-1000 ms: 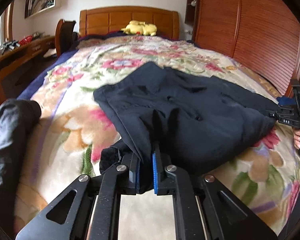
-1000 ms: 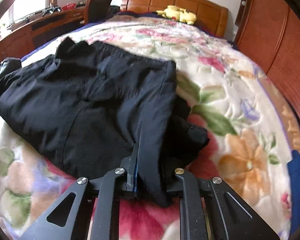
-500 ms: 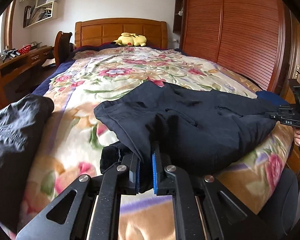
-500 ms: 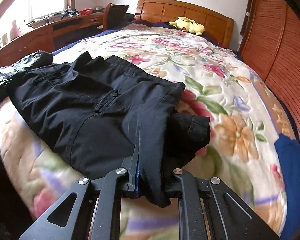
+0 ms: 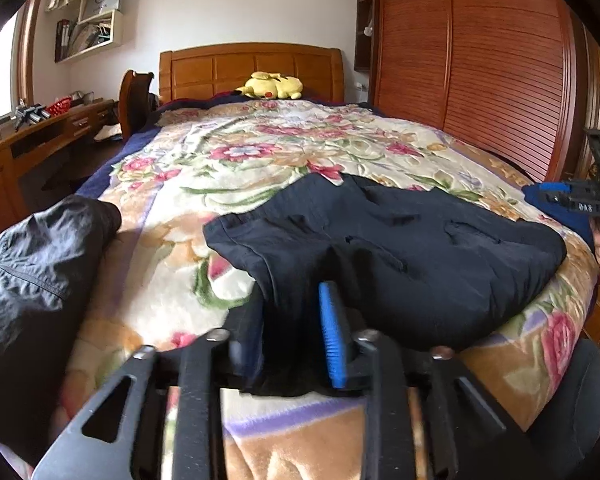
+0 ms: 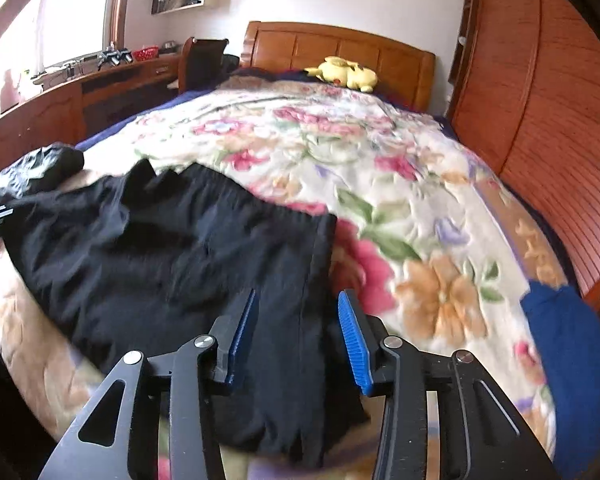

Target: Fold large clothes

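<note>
A folded black garment (image 5: 400,252) lies across the foot of the bed on the floral blanket (image 5: 260,168). It also shows in the right wrist view (image 6: 172,248). My left gripper (image 5: 292,336) is open, its blue pads apart on either side of the garment's near left edge. My right gripper (image 6: 296,332) is open, its pads astride the garment's near right edge. The right gripper also shows at the right edge of the left wrist view (image 5: 588,196).
Another dark grey garment (image 5: 32,276) lies at the bed's left corner. A blue cloth (image 6: 572,344) lies at the right corner. A yellow plush toy (image 5: 270,86) sits by the headboard. A wooden desk (image 5: 40,136) stands left, a wooden wardrobe (image 5: 480,64) right.
Both grippers were shut on the black garment's edges and have opened. The garment has been drawn toward the foot of the bed and laid down there.
</note>
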